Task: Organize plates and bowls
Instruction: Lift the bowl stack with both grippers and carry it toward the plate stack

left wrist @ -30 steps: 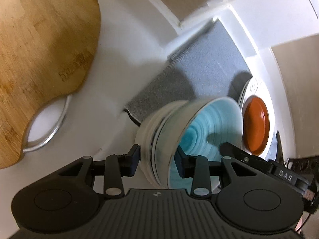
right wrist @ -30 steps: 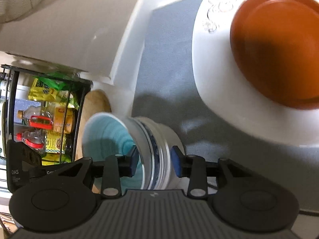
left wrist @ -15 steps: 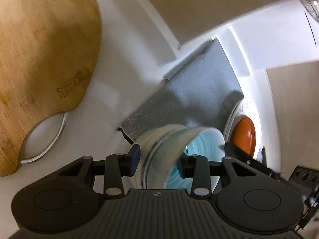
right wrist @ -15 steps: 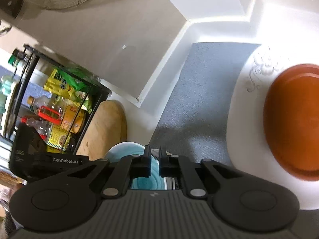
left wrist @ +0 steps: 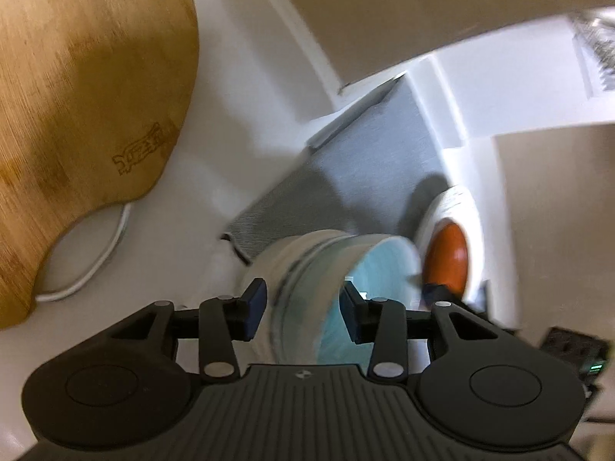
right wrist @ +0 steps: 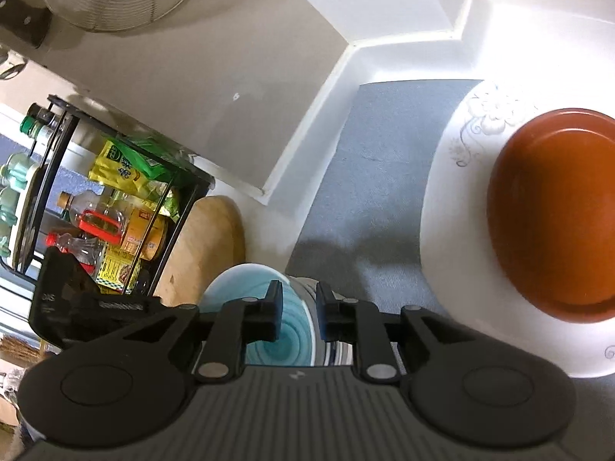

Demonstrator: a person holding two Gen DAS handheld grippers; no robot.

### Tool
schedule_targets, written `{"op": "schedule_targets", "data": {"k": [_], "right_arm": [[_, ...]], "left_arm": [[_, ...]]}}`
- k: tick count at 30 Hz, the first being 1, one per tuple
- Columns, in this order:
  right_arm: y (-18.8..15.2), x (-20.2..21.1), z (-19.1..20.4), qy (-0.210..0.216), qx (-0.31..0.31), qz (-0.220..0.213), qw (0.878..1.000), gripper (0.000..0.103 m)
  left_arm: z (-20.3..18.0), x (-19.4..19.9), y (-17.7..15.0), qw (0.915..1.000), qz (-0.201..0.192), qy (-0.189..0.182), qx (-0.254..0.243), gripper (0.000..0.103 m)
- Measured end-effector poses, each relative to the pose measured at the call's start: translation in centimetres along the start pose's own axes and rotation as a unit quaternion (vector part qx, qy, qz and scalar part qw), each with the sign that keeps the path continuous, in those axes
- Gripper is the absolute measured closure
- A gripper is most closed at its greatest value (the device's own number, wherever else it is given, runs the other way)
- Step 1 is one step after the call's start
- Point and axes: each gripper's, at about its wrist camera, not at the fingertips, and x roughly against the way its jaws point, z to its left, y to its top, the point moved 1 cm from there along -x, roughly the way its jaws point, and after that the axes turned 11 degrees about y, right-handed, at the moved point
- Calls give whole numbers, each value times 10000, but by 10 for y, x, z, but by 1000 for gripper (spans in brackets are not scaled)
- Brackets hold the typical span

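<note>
Pinching the rim of the stacked bowls, the right tongs sit narrow across its wall, glazed teal inside, white outside; the left tongs straddle the same stack, wide. White plate bearing a brown dish lies right, on grey mat.

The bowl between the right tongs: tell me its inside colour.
Turquoise with darker swirled rings inside the bowl, clearest in the right wrist view.
</note>
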Motion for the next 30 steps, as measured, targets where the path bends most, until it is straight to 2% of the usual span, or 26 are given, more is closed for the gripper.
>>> {"op": "schedule_targets", "data": {"k": [2, 5, 9, 13, 17, 18, 20, 23, 25, 28, 30], "right_arm": [[0, -3, 1, 25, -1, 24, 10000, 81], [-2, -5, -1, 45, -34, 53, 10000, 79], [-5, -8, -4, 16, -69, 72, 9999, 77], [-5, -6, -10, -89, -166, 47, 9998, 76], [-5, -6, -19, -73, -376, 27, 9993, 66], [-5, -7, -21, -85, -389, 26, 9992, 62], [-6, -8, -23, -91, -457, 4, 9989, 61], [-9, -6, -32, 15, -719, -43, 9974, 56], [-13, -5, -38, 28, -890, -28, 9960, 49], [-27, -11, -51, 255, -1323, 230, 9906, 46], [-39, -16, -59, 435, -1655, 297, 9848, 46]], "left_arm": [[0, 7, 1, 9999, -85, -78, -11, 60], [-1, 2, 3, 9997, -76, 206, -121, 58], [3, -11, 7, 9999, 93, 45, 74, 58], [0, -14, 7, 9999, 14, 107, 12, 57], [8, -21, 10, 9997, 178, -15, 186, 54], [10, -21, 10, 9997, 191, 6, 177, 53], [10, -21, 9, 9997, 171, 74, 165, 49], [12, -21, 7, 9996, 178, 145, 140, 46], [12, -24, 3, 9994, 227, 227, 104, 45], [10, -34, -5, 9987, 375, 341, -13, 45], [9, -40, -9, 9987, 445, 235, -1, 45]]}}
